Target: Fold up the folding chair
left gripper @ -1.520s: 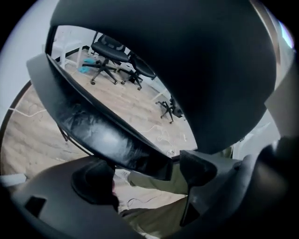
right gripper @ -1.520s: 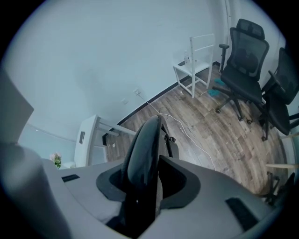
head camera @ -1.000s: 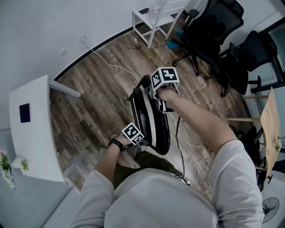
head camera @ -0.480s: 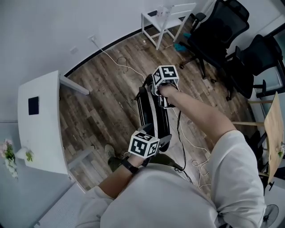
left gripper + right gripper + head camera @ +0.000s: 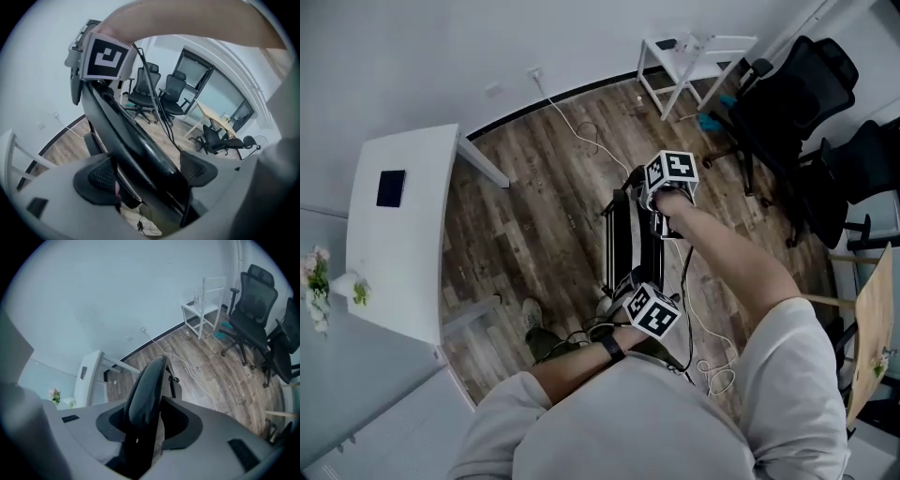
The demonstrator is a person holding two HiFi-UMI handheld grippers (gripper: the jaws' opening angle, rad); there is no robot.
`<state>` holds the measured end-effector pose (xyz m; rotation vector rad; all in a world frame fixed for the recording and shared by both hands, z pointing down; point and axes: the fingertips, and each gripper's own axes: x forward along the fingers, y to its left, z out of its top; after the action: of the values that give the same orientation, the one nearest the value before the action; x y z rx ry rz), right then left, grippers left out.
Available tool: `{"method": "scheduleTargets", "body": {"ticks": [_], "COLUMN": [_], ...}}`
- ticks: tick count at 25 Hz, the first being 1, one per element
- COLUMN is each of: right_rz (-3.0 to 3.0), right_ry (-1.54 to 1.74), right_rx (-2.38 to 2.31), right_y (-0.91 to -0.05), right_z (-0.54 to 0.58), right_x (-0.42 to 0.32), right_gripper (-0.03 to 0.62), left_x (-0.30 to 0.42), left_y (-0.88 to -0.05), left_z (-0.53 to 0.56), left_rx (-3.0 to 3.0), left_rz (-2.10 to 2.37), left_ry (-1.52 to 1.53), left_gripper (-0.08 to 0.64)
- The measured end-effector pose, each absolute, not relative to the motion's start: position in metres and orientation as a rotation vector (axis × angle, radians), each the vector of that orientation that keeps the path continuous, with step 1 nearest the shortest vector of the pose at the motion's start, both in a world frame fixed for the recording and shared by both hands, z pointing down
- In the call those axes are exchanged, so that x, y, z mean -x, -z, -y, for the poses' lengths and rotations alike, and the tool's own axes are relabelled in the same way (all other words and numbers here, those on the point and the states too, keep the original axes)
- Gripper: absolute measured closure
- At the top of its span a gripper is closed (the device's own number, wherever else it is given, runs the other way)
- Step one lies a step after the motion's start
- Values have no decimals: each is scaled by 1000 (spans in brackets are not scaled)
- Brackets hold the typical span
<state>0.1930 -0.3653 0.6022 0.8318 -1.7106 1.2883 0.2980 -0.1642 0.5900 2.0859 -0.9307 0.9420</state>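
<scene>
The black folding chair (image 5: pixel 630 242) stands on the wood floor in front of me, its seat swung up close against the backrest. My right gripper (image 5: pixel 660 217), under its marker cube (image 5: pixel 673 172), is shut on the top of the backrest (image 5: pixel 149 380), which runs between its pads. My left gripper (image 5: pixel 632 289) holds the seat's near edge, and the padded seat (image 5: pixel 136 145) crosses slantwise between its pads (image 5: pixel 101 180). In the left gripper view the right gripper's cube (image 5: pixel 107 58) shows at the chair's top.
A white table (image 5: pixel 398 234) stands at the left, with flowers (image 5: pixel 314 281) beside it. A white stool (image 5: pixel 694 52) and black office chairs (image 5: pixel 792 103) stand at the back right. White cable (image 5: pixel 581 136) trails over the floor. My shoe (image 5: pixel 534 321) is near the chair.
My left gripper has risen with the seat's front edge and turned, so the seat has swung up toward the backrest. The right gripper stays on the backrest top and has shifted slightly.
</scene>
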Motion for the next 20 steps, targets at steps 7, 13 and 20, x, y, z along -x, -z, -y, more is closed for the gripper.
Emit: {"method": "scheduleTargets", "body": {"ticks": [7, 13, 20], "right_rz": [1693, 1654, 1631], "right_ry": [-1137, -1057, -1042], "right_rx": [-866, -876, -892], "right_y": [-599, -598, -591], "right_z": [355, 336, 317], "right_x": [-150, -91, -18], "right_gripper": [465, 471, 488], "left_x": [-246, -185, -99], "left_y": [-589, -587, -581], "left_z": [153, 134, 112], "left_rx": [-2043, -2021, -2021], "left_rz": [949, 930, 939], "left_ry": [-938, -893, -876], "left_gripper": [189, 216, 238]}}
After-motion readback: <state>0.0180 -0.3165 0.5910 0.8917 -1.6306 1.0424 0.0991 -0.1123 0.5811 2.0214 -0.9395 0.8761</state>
